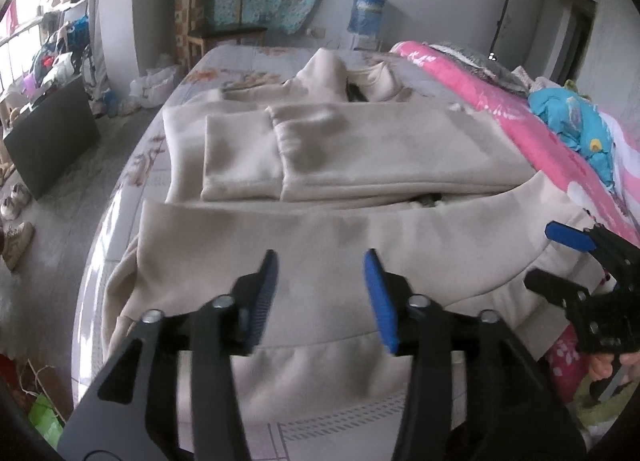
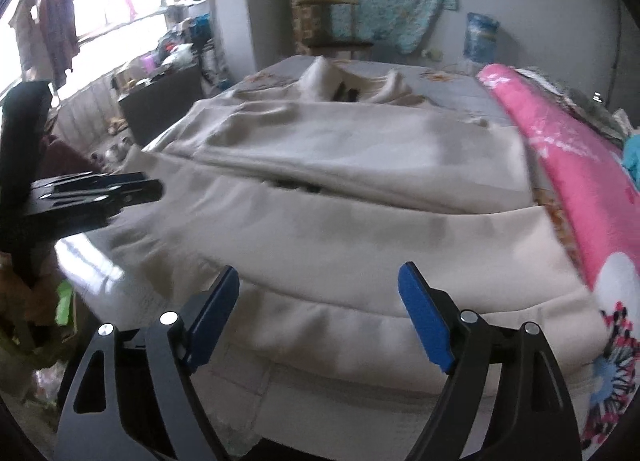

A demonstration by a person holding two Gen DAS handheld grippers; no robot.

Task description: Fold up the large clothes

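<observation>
While the beige hooded sweatshirt (image 1: 360,157) lies spread across the bed (image 1: 240,57), its hood (image 1: 324,73) points toward the far edge and both sleeves (image 1: 240,157) are folded in over the chest. Its hem end has been turned up toward the middle, forming a thick band along the bed's near edge. Above that band, the left gripper (image 1: 320,289) hovers with its jaws partly apart and nothing between them. Toward the right edge of the bed the right gripper (image 2: 320,313) hangs over the same band, jaws wide and empty; a hand (image 1: 608,369) grasps its handle. A pink floral quilt (image 1: 500,101) runs along the bed's right edge, with a blue garment (image 1: 572,121) lying on it.
</observation>
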